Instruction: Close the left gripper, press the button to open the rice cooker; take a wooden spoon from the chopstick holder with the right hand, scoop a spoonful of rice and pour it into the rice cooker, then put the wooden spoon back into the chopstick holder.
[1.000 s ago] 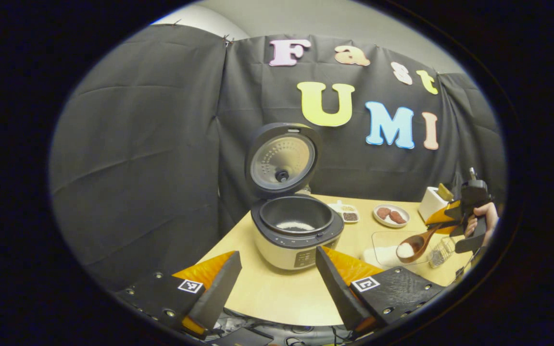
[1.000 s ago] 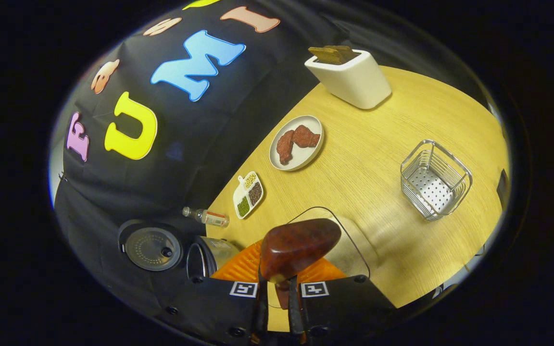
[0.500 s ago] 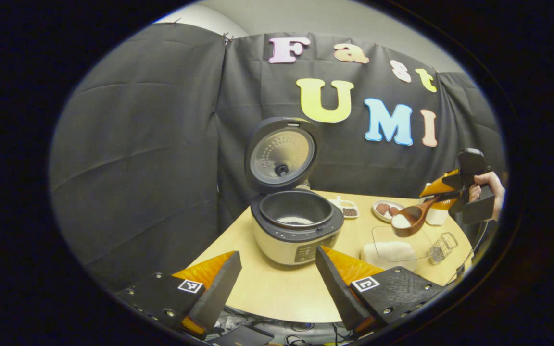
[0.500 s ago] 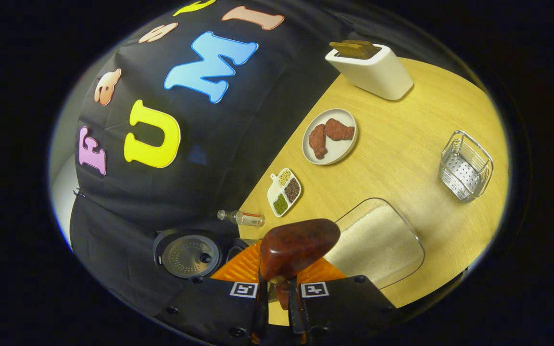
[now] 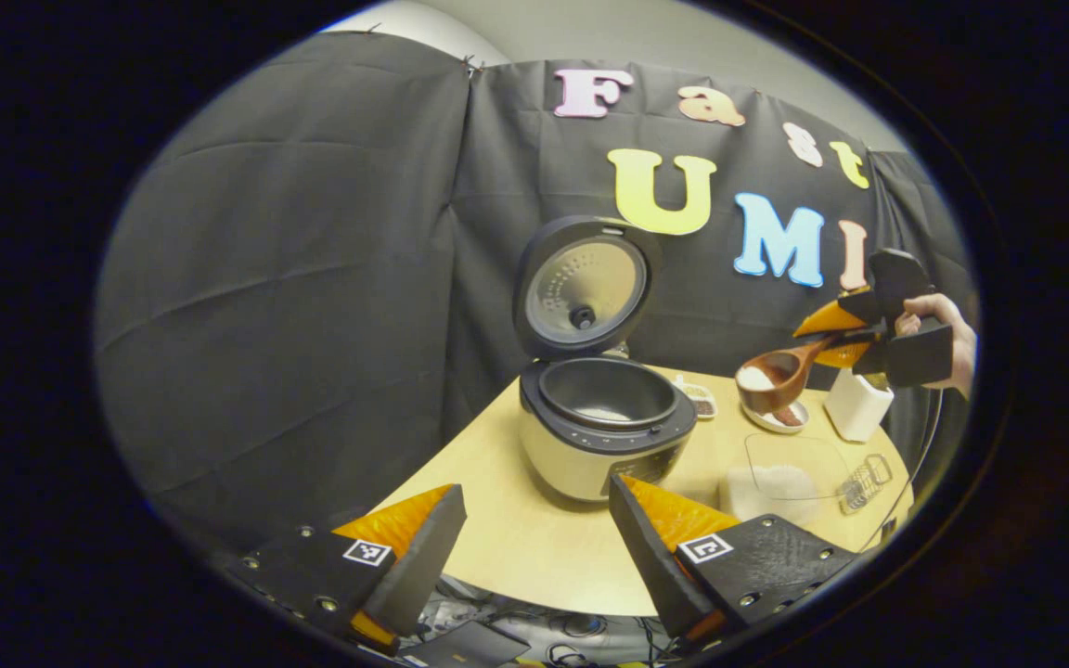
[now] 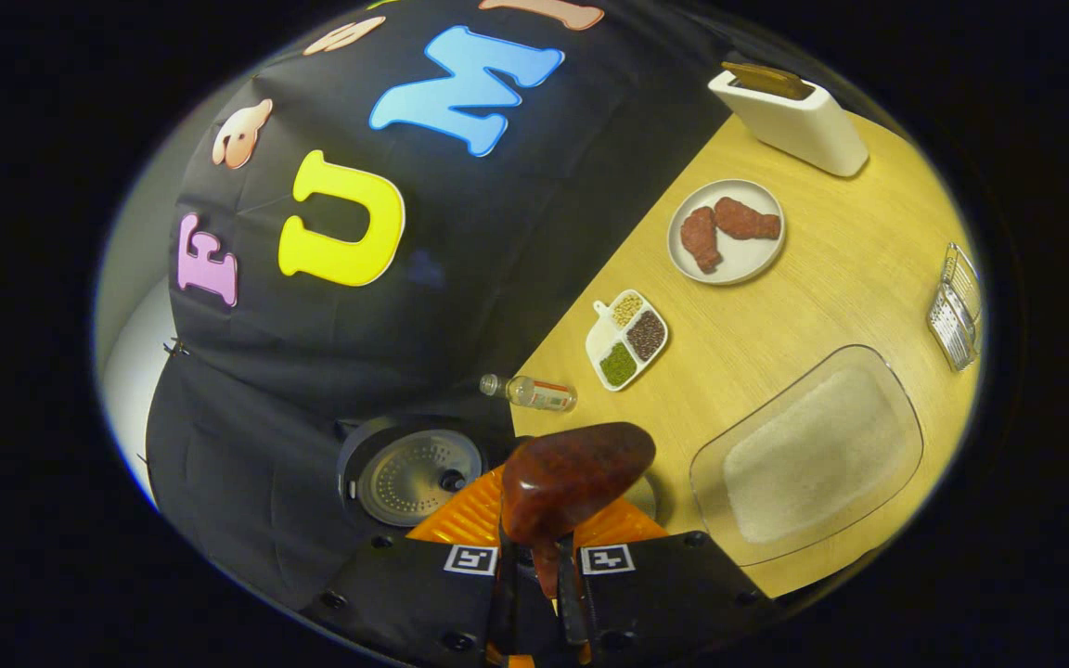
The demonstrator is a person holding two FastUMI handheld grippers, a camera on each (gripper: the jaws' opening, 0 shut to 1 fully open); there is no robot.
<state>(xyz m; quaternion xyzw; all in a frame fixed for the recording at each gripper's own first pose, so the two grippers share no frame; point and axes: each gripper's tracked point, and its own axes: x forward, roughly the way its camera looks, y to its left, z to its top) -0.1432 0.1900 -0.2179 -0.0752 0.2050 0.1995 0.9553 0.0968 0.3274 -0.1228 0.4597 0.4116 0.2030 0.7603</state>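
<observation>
The right gripper (image 5: 831, 336) has its jaws closed on the handle of the spoon (image 5: 769, 382), holding the bowl level so the rice (image 5: 756, 378) does not spill. In the left gripper view the spoon hangs in the air at 3 o'clock from the cooker (image 5: 604, 422), above the plate (image 5: 776, 419). The cooker lid (image 5: 586, 288) stands up, so the pot is ready. The left gripper (image 5: 534, 547) waits low at 6 o'clock, jaws wide open and empty. The holder (image 6: 954, 306) is free for the return.
</observation>
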